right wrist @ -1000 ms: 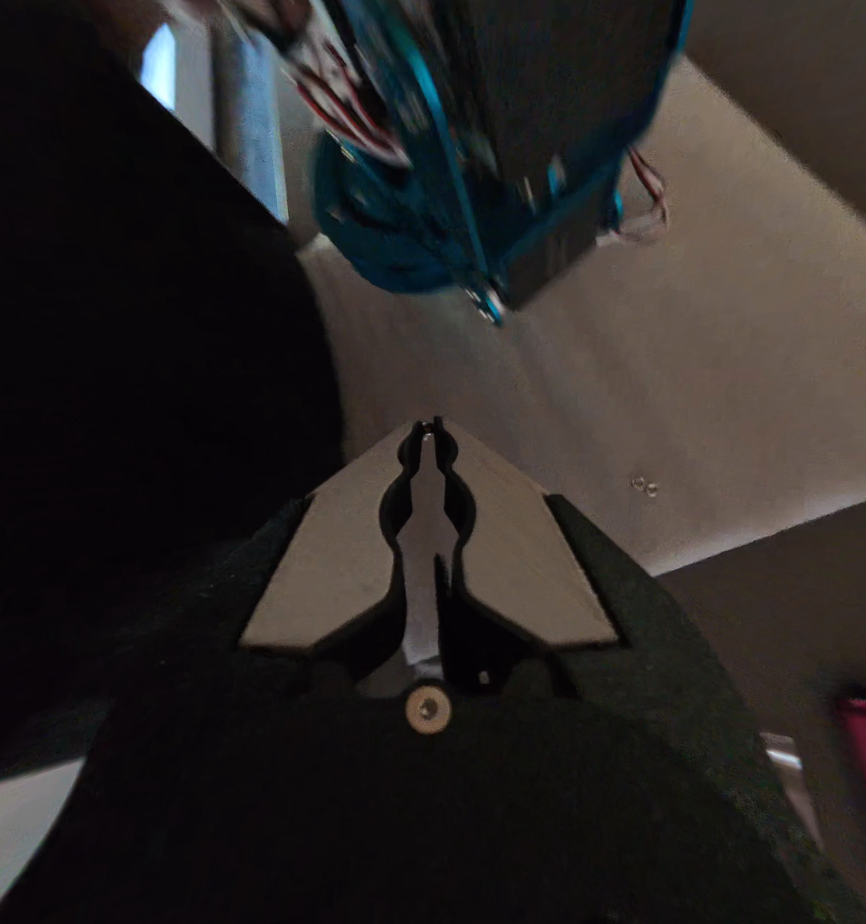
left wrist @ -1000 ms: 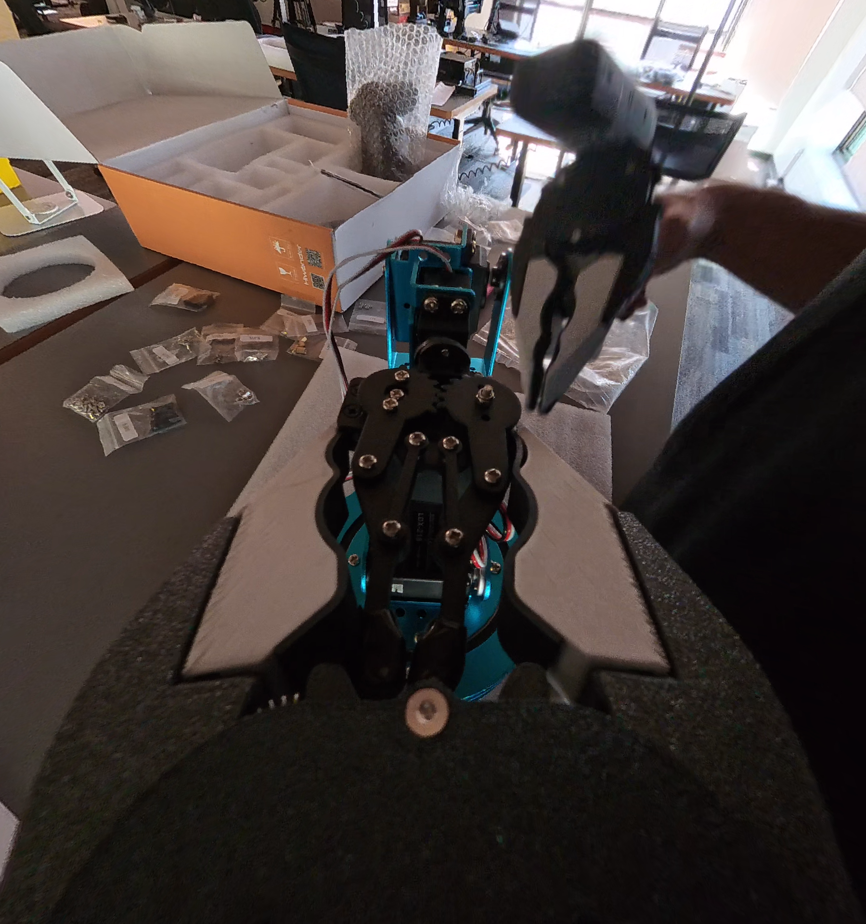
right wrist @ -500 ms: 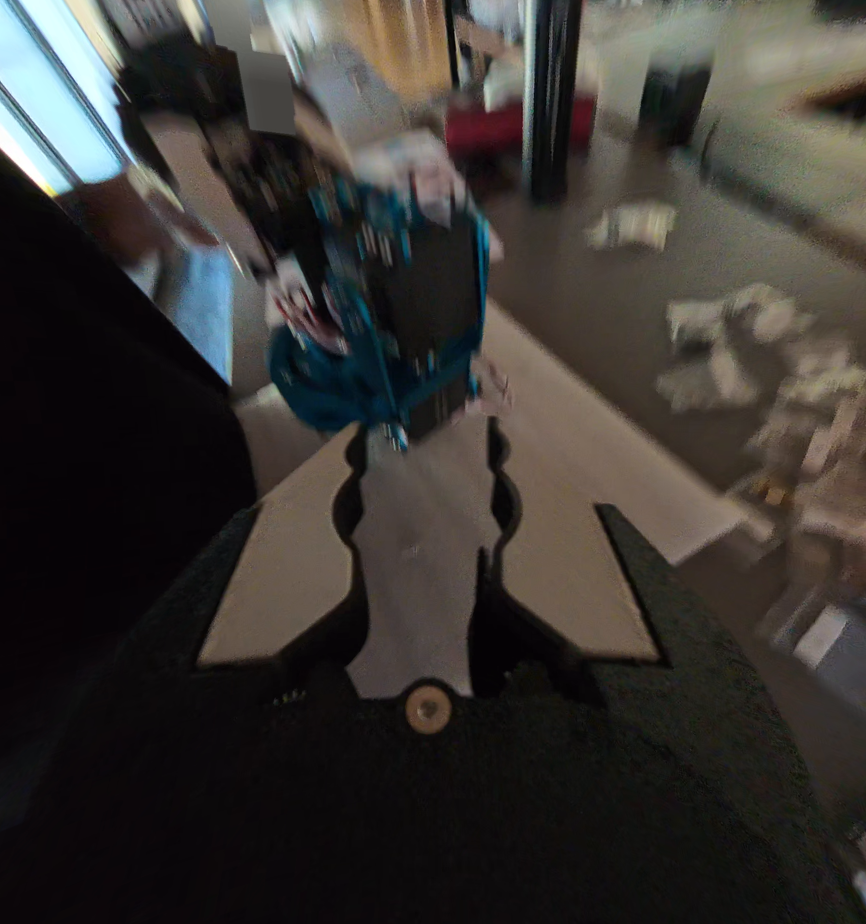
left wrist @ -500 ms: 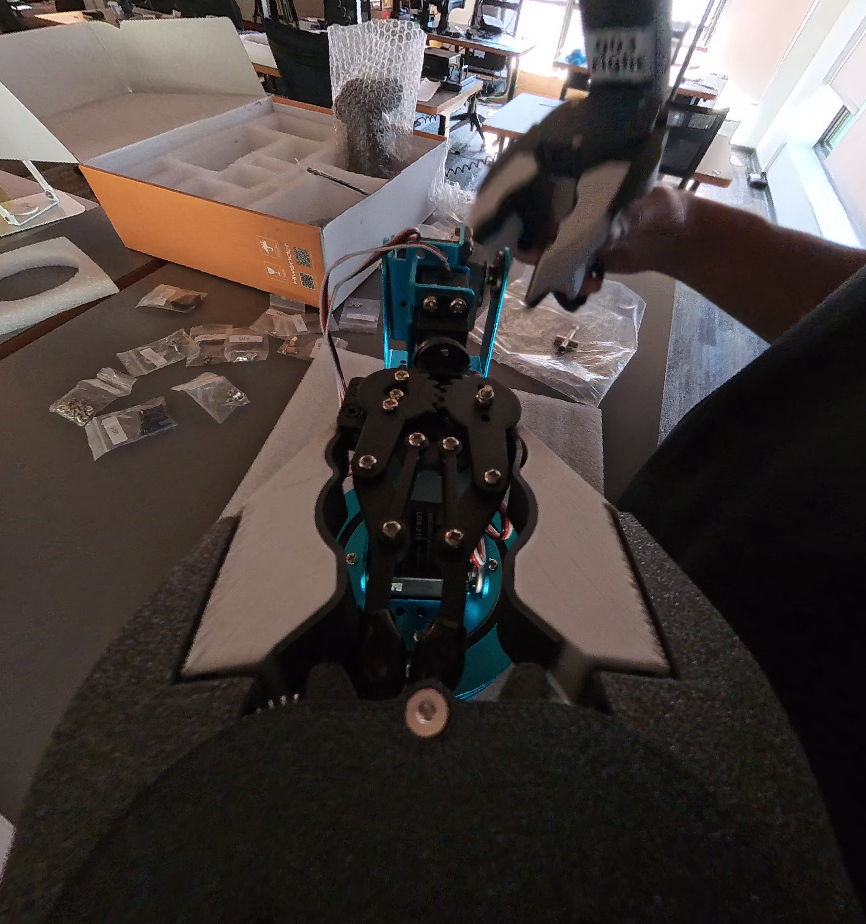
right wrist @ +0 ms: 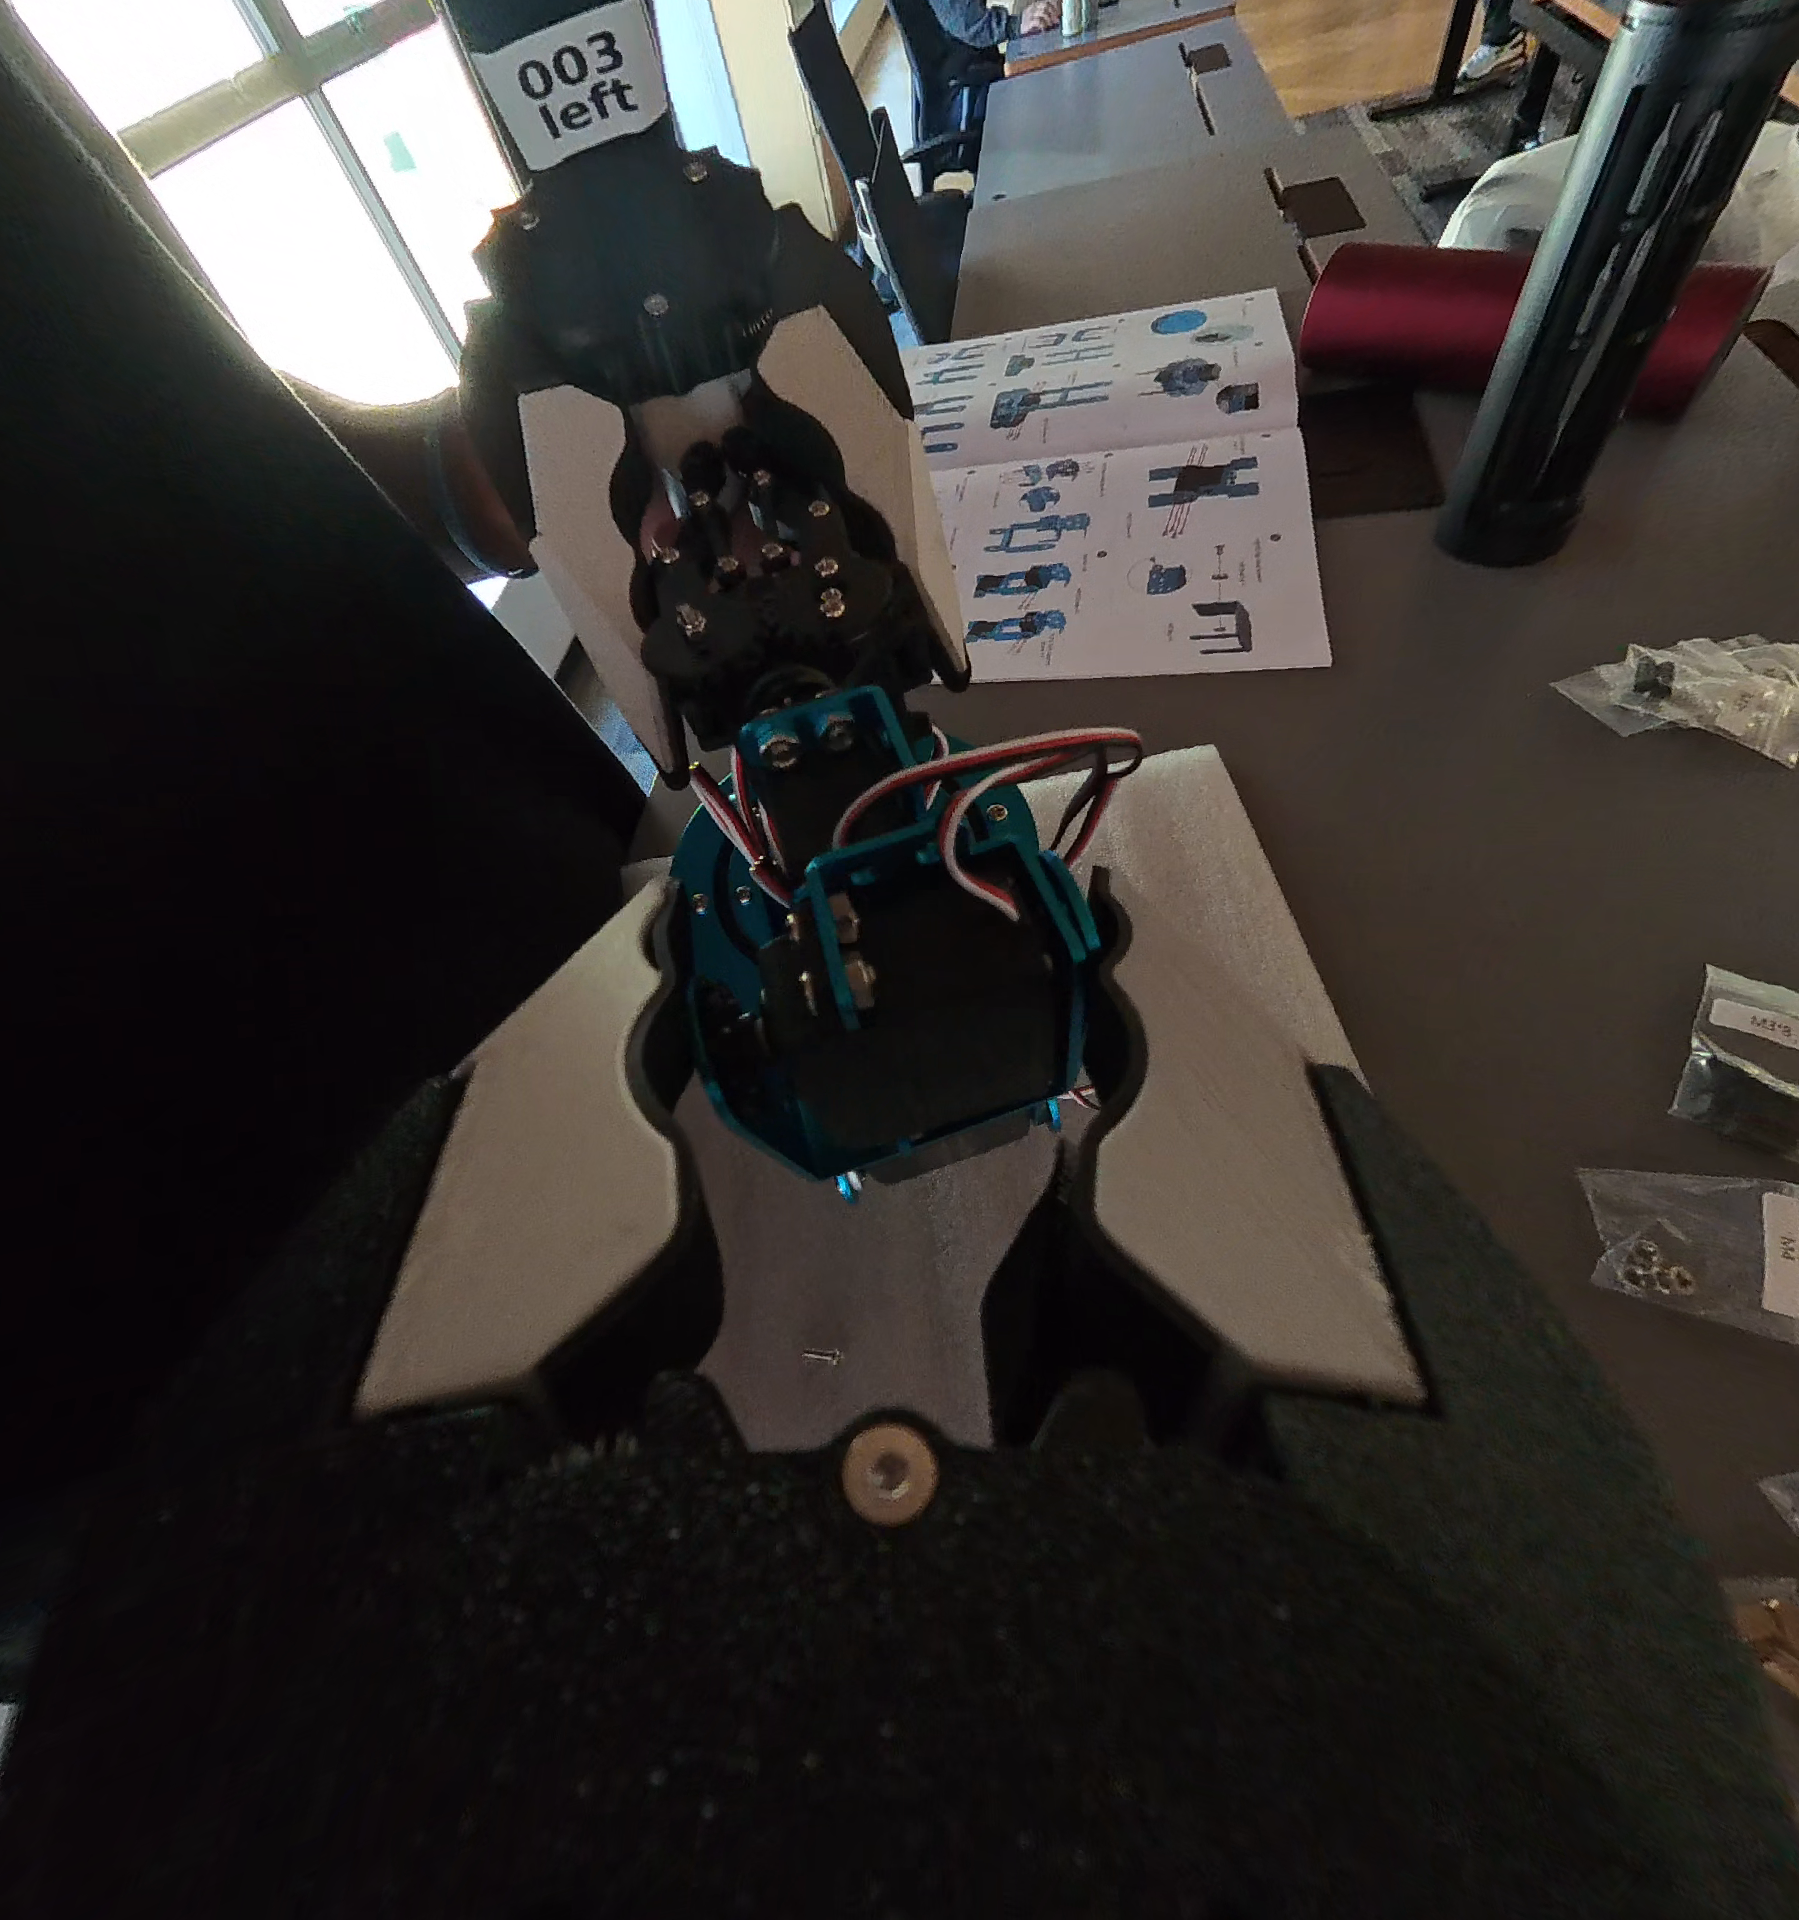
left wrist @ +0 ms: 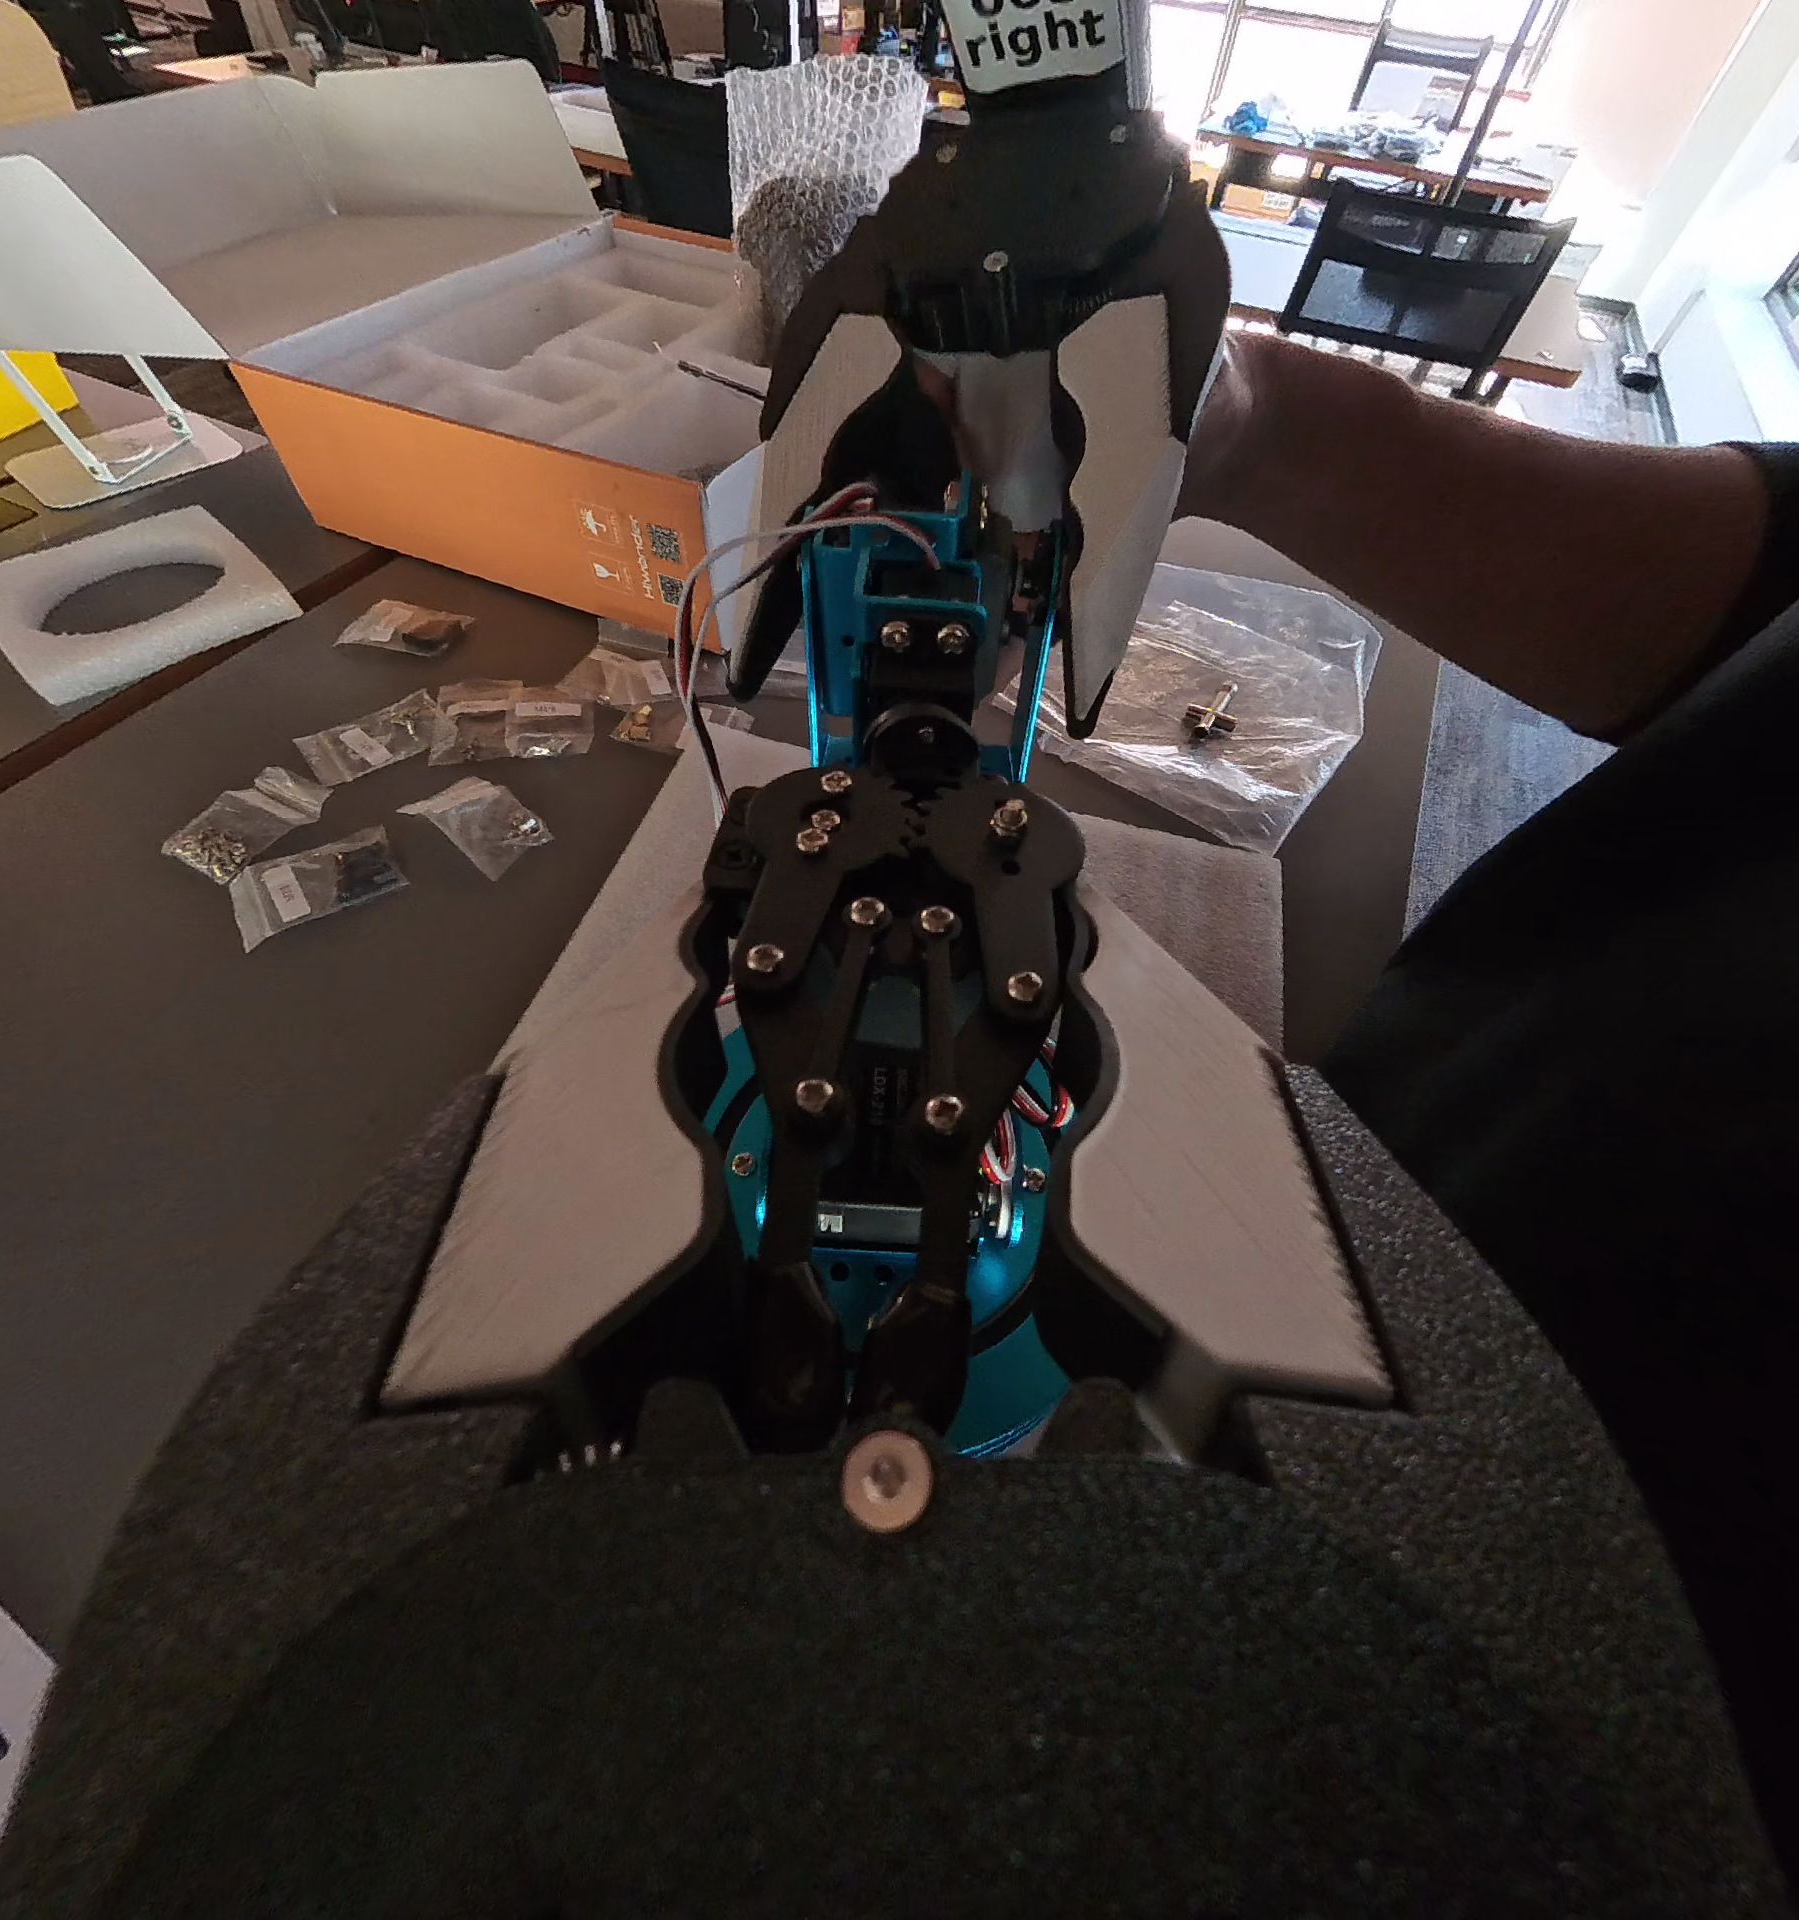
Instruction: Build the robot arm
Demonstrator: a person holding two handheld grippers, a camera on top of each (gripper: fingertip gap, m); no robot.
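Left tongs (left wrist: 890, 1049) closed around the black claw end (left wrist: 900, 935) of a small blue-and-black robot arm kit (right wrist: 874, 987), gripping it. Right tongs (right wrist: 879, 997) spread wide, straddling the kit's blue servo bracket end; contact with it unclear. Kit sits above a white foam sheet (right wrist: 1207, 862) on the dark table (left wrist: 147, 1039). Nearby: small bags of hardware (left wrist: 334, 873), open orange box (left wrist: 479, 457), instruction booklet (right wrist: 1134, 499).
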